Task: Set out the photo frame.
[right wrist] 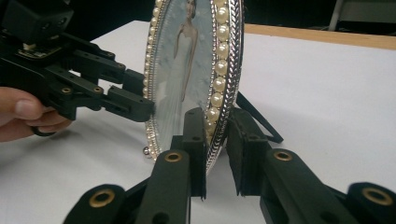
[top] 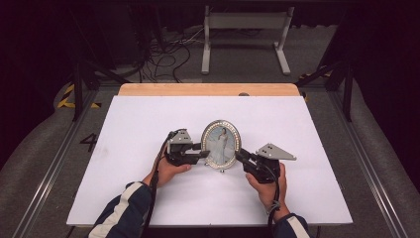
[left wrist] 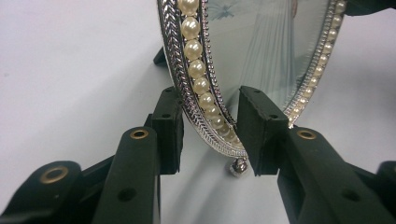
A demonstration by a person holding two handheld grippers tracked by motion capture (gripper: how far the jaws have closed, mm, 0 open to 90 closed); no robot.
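Oval frame (top: pixel 221 144) upright mid-desk (top: pixel 148 198), a gripper at each side.
Left gripper (left wrist: pixel 210 135) straddles the frame's lower left rim, pads apart from it, not clamped. Right gripper (right wrist: pixel 217 144) closed on the lower right rim, pads (right wrist: pixel 195 135) against the pearl edge and back.

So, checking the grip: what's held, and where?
The oval picture frame: right gripper pinches its lower rim; left gripper straddles the opposite rim, contact unclear.
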